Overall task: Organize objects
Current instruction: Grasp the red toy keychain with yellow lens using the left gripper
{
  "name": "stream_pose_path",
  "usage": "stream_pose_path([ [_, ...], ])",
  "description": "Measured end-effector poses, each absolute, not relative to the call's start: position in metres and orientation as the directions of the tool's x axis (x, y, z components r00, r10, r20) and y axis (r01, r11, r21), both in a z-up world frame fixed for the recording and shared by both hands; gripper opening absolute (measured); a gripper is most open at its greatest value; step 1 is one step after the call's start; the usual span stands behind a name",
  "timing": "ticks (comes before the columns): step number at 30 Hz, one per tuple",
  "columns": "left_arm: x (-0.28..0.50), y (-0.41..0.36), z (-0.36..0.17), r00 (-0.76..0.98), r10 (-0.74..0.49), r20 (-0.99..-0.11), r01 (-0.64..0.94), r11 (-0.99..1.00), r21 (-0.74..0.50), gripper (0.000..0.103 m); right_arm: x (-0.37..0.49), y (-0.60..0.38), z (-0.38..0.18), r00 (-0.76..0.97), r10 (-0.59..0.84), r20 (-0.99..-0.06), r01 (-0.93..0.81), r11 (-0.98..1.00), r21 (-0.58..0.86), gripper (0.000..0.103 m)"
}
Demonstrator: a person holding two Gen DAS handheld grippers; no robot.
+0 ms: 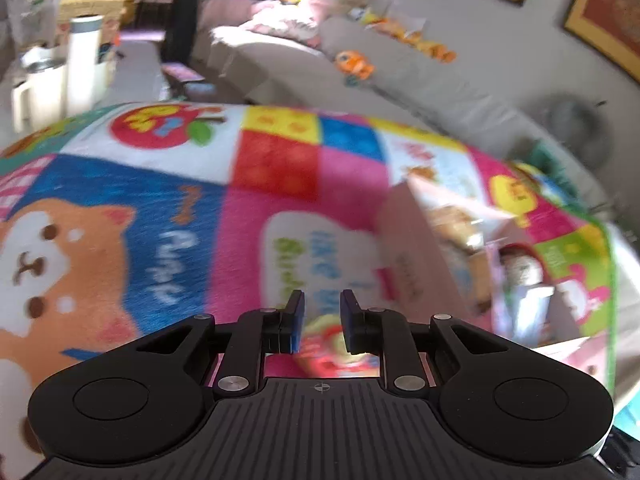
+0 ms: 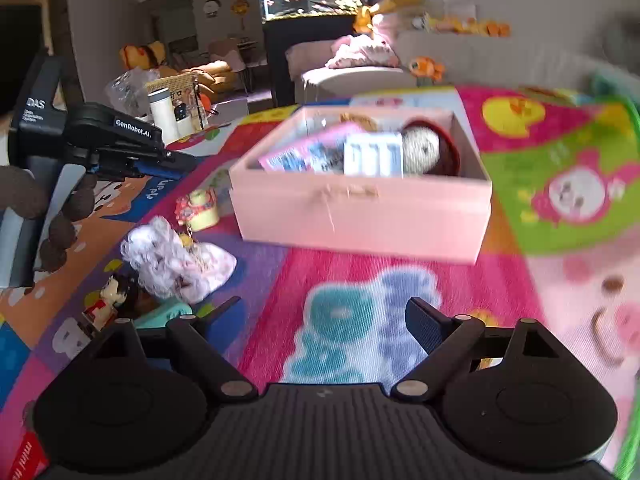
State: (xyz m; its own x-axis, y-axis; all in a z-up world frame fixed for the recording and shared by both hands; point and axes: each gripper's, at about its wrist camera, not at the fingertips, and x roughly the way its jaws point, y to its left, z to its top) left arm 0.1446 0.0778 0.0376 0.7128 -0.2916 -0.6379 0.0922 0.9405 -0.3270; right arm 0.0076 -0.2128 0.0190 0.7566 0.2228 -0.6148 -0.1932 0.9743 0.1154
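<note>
An open pink box (image 2: 360, 208) stands on the colourful play mat (image 2: 400, 280); it holds a doll with a red hat (image 2: 428, 148), a white pack (image 2: 374, 156) and a pink booklet (image 2: 304, 152). My right gripper (image 2: 324, 312) hovers open in front of the box with nothing between its fingers. Left of it lie a lacy white cloth (image 2: 176, 260), a small yellow-red toy (image 2: 198, 208), a dark-haired figurine (image 2: 110, 300) and a teal piece (image 2: 168, 316). My left gripper (image 1: 322, 300) is shut and holds nothing; the yellow-red toy (image 1: 332, 348) shows blurred on the mat below it. The box (image 1: 404, 240) is to its right.
A beige sofa (image 1: 360, 64) with orange plush toys runs behind the mat. A white bottle (image 2: 162, 114) and clutter stand at the back left. A string of brown beads (image 2: 60, 232) hangs at the left edge. A dark cabinet with a fish tank (image 2: 304, 4) stands farther back.
</note>
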Motion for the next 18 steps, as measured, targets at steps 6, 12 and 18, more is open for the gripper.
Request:
stream_pose_path([
  [6, 0.112, 0.085, 0.020, 0.674, -0.178, -0.717, 0.154, 0.983, -0.098, 0.021, 0.017, -0.237, 0.008, 0.732, 0.261, -0.630, -0.115, 0.958, 0.263, 0.099],
  [12, 0.102, 0.071, 0.020, 0.659, -0.190, -0.728, 0.259, 0.966, -0.017, 0.045, 0.017, -0.232, 0.007, 0.733, 0.238, -0.637, -0.110, 0.966, 0.233, 0.103],
  [18, 0.110, 0.050, 0.017, 0.629, -0.223, -0.745, 0.324, 0.946, -0.010, 0.079, 0.017, -0.235, 0.007, 0.733, 0.238, -0.637, -0.102, 0.965, 0.243, 0.103],
])
